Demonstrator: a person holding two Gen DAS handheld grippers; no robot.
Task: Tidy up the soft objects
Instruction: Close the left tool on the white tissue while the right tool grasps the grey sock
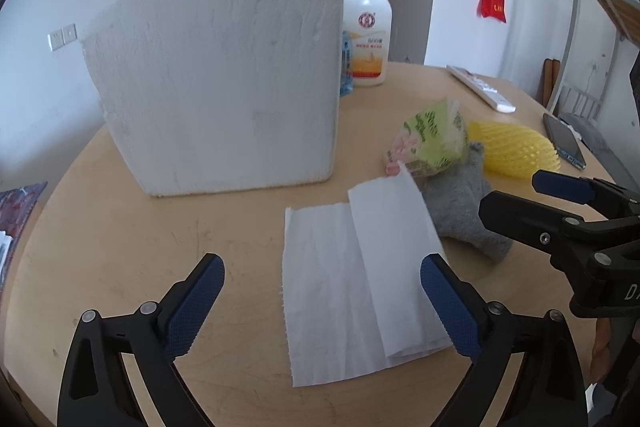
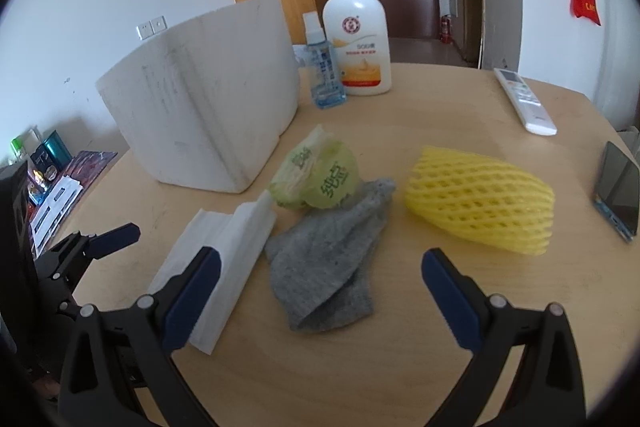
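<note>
Table [image 2: 360,379]: sock [image 2: 328,267] between open fingers [image 2: 448,303]

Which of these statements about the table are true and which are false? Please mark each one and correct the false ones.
1. The grey sock lies between the white tissue and the yellow foam net. True.
2. The left tool is shut on the tissue. False: its jaws stand open and grip nothing.
3. The pump bottle has a red pump. True.
4. The white foam box stands on the yellow net. False: it stands on the table, apart from the net.
5. The right tool holds the sock. False: it is open, with nothing gripped.
</note>
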